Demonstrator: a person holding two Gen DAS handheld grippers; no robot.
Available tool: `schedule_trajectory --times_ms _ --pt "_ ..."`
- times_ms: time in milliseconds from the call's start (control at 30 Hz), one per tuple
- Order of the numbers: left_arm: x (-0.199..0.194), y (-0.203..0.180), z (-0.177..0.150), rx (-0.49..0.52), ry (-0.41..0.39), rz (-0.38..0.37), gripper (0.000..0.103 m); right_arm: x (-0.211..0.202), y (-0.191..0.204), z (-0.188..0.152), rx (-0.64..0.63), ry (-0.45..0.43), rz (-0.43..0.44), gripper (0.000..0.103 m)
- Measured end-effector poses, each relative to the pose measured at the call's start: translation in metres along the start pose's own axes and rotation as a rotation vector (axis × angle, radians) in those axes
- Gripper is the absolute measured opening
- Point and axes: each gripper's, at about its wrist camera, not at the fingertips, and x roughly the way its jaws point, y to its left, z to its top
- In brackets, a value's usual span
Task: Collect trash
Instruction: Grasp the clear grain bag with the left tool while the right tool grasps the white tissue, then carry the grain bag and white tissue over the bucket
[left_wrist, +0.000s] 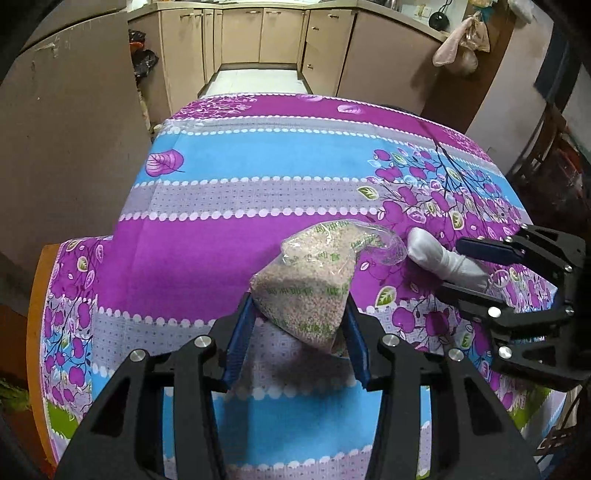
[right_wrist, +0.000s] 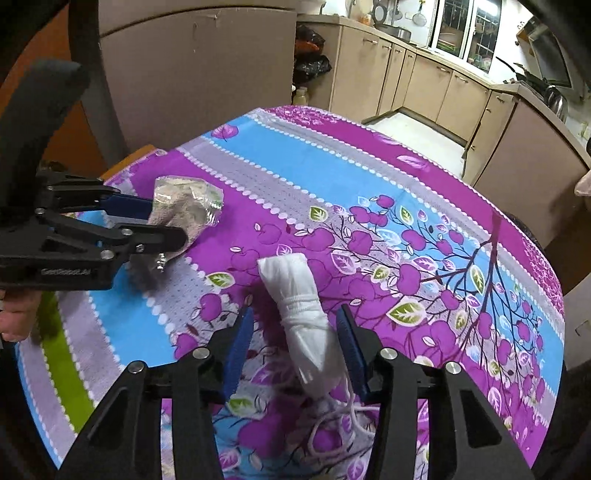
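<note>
Left wrist view.
- Left gripper (left_wrist: 301, 328): jaws partly closed, both blue pads pressing the lower end of a clear plastic bag of pale grain (left_wrist: 314, 284). The bag rises out of the pads, long axis running up and away toward the far side of the table, its loose transparent neck flopping right. Judged a lifting hold, low on the bag so the weight hangs steady.
- Tablecloth (left_wrist: 221, 166): purple, blue and grey floral stripes, covering the table; bag sits near the front edge.
- Right gripper (left_wrist: 461, 266): enters from the right edge, fingers either side of a white tied bundle (left_wrist: 443, 258).

Right wrist view.
- Right gripper (right_wrist: 295, 343): jaws part open, straddling the bundle (right_wrist: 306, 317). The right pad is at its side, a gap shows on the left; no firm clamp yet. Bundle lies flat near the front edge, long axis along the fingers, broad end far, drawstring end near.
- Left gripper (right_wrist: 162, 225): at the left edge, clamped on the grain bag (right_wrist: 184, 206).
</note>
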Motion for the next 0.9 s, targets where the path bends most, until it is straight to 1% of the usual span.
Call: schedule_trajectory --times_ms 67,100,200,267,300,400,467,533,600,700,767,900 --pt "0.001 -0.001 0.0 0.001 0.001 -0.002 0.044 0.003 0.004 -0.003 0.004 0.003 -0.017 0.039" --pt "0.002 0.0 0.0 0.0 0.002 -0.003 0.044 0.003 0.004 -0.003 0.008 0.003 -0.027 0.032" --pt "0.002 -0.002 0.0 0.003 -0.005 0.003 0.044 0.003 0.006 -0.006 0.032 -0.009 -0.073 0.03" --pt "0.001 -0.004 -0.002 0.008 -0.021 0.021 0.044 0.003 0.011 -0.009 0.056 -0.025 -0.111 0.028" --pt "0.001 -0.005 -0.003 0.004 -0.027 0.025 0.044 0.0 0.011 -0.011 0.088 -0.039 -0.131 0.027" --pt "-0.01 -0.004 -0.008 -0.018 -0.07 0.029 0.044 -0.017 0.011 -0.02 0.216 -0.111 -0.164 0.026" --pt "-0.022 -0.004 -0.013 -0.028 -0.117 0.048 0.044 -0.036 0.012 -0.03 0.319 -0.172 -0.179 0.026" --pt "-0.037 -0.008 -0.02 -0.033 -0.176 0.074 0.044 -0.064 0.019 -0.045 0.42 -0.252 -0.204 0.026" --pt "-0.053 -0.013 -0.029 -0.032 -0.238 0.102 0.044 -0.085 0.033 -0.055 0.466 -0.316 -0.237 0.026" --pt "-0.069 -0.018 -0.041 -0.03 -0.293 0.12 0.044 -0.113 0.055 -0.072 0.499 -0.388 -0.276 0.027" --pt "-0.078 -0.02 -0.049 -0.032 -0.314 0.122 0.044 -0.123 0.066 -0.08 0.507 -0.408 -0.292 0.027" --pt "-0.089 -0.024 -0.056 -0.027 -0.328 0.109 0.044 -0.136 0.078 -0.09 0.503 -0.429 -0.318 0.027"
